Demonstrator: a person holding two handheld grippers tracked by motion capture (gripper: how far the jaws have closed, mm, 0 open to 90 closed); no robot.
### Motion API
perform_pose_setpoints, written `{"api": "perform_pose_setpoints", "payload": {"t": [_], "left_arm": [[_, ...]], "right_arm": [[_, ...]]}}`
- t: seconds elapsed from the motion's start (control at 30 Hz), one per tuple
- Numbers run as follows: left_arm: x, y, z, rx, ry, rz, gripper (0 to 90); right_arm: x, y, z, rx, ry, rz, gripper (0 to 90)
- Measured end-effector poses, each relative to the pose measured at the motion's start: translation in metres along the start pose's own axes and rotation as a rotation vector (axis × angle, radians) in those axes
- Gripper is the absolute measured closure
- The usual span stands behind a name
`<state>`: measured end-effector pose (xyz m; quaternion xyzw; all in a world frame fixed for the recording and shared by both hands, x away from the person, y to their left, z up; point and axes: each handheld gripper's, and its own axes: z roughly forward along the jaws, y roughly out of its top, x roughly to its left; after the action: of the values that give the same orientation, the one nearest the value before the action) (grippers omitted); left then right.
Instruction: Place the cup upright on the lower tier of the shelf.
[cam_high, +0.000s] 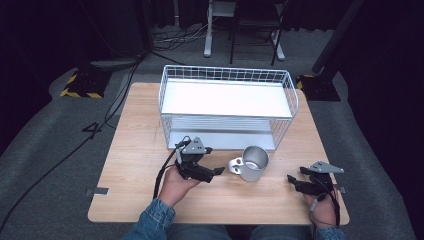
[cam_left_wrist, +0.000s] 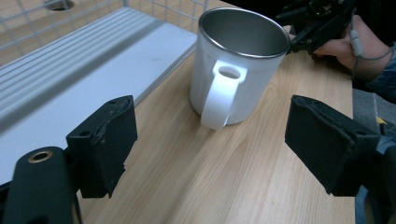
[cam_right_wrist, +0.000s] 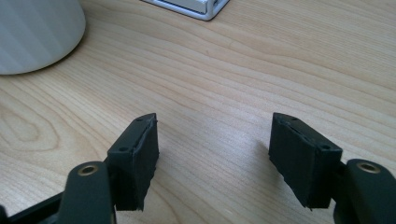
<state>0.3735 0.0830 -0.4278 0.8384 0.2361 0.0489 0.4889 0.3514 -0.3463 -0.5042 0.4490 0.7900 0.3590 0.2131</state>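
High view shows rack (cam_high: 227, 100); left gripper view, mug (cam_left_wrist: 240, 65) handle

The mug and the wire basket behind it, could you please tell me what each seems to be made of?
The grey metal mug with a white handle looks like brushed steel or enamelled metal: matt wall, shiny rim, dull reflective inside. The white wire basket appears to be coated metal wire, a thin grid over a smooth pale shelf.
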Motion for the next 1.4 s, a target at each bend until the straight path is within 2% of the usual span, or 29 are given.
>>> {"api": "perform_pose_setpoints", "payload": {"t": [0.03, 0.2, 0.3, 0.43, 0.7, 0.97, 1.1, 1.3, 1.4], "left_arm": [[0.0, 0.0, 0.0, 0.0, 0.0, 0.0, 17.5], [0.001, 0.004, 0.017, -0.002, -0.053, 0.02, 18.5], [0.001, 0.006, 0.027, 0.014, -0.074, 0.032, 18.4], [0.002, 0.007, 0.039, 0.026, -0.094, 0.037, 19.3], [0.005, 0.005, 0.053, 0.063, -0.103, 0.052, 25.1], [0.012, 0.004, 0.062, 0.096, -0.115, 0.05, 42.0], [0.009, 0.006, 0.064, 0.1, -0.128, 0.083, 51.8], [0.006, 0.01, 0.067, 0.115, -0.133, 0.109, 56.6], [0.002, 0.012, 0.068, 0.129, -0.118, 0.14, 62.7]], "right_arm": [[0.0, 0.0, 0.0, 0.0, 0.0, 0.0, 33.3], [0.0, 0.0, 0.0, 0.0, 0.003, 0.001, 33.3], [0.0, 0.0, 0.0, 0.0, 0.001, 0.002, 33.3], [0.0, 0.0, 0.0, 0.0, -0.005, 0.006, 33.3], [0.0, 0.0, 0.0, -0.001, -0.01, 0.009, 33.3], [0.0, 0.0, 0.0, -0.001, -0.015, 0.012, 33.3], [0.0, 0.0, 0.0, -0.001, -0.016, 0.01, 33.3], [0.0, 0.0, 0.0, -0.001, -0.017, 0.009, 33.3], [0.0, 0.0, 0.0, -0.001, -0.018, 0.008, 33.3]]}}
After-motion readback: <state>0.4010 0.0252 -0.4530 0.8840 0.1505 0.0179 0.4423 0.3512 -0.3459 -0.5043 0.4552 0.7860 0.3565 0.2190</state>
